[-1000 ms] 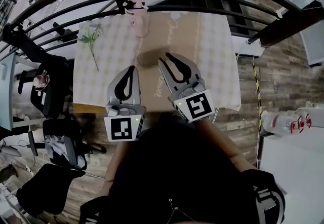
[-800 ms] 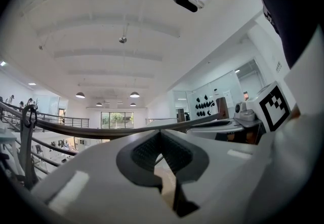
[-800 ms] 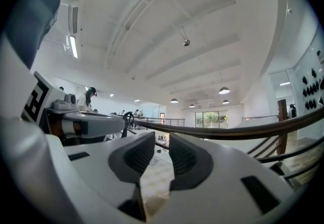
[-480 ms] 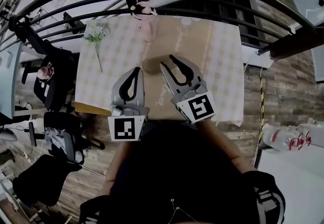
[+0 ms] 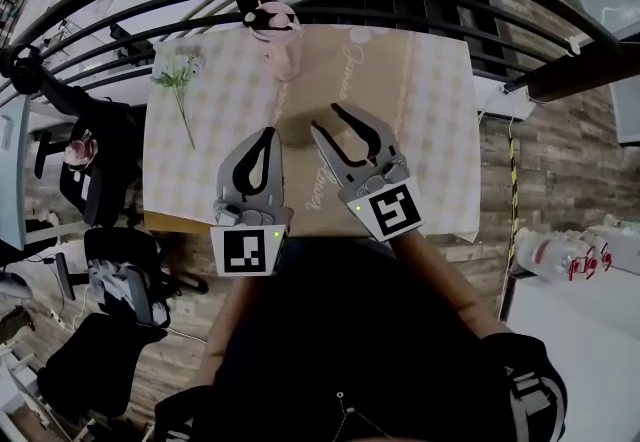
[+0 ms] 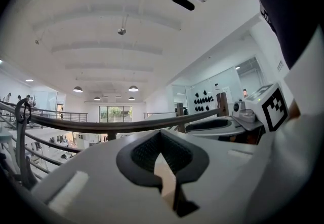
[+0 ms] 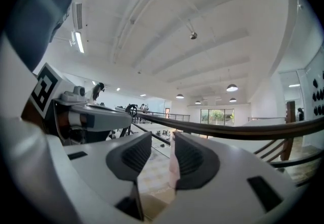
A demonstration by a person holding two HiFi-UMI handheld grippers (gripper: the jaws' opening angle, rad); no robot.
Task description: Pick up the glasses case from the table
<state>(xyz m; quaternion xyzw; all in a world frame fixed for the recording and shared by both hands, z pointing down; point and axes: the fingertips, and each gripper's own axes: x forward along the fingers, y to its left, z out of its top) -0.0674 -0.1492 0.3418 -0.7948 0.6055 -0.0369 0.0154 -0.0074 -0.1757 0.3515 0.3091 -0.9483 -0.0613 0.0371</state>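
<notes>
On the far left of the bench (image 5: 430,110) a flower sprig (image 5: 178,80) lies on the checked cloth (image 5: 215,120), well clear of the work.

The left gripper (image 5: 268,137) points level over the near half of the bench. Its fingers are closed tip to tip with nothing between them, as the left gripper view (image 6: 161,134) confirms. It sits just left of the glasses case (image 5: 293,133), so a small drift to the right could knock the case aside.

The case is a low brown oval lying on the brown runner (image 5: 360,80), between the tips of the two grippers. Brown on brown, its edges are hard to judge. Beyond it, at the far edge, stands a pink bottle (image 5: 275,30). A case shoved away from the person could slide into the bottle and tip it.

The right gripper (image 5: 327,118) is level and its fingers are opening, but they look only partly spread. The right gripper view (image 7: 163,154) shows just cloth and the distant bottle in the gap, not the case. The case seems to lie just left of that gap. Pushing straight on would likely land the left finger on the shell instead of straddling it. The spread may also prove too narrow, and a rounded hard shell pinched off-centre tends to squirt out.
</notes>
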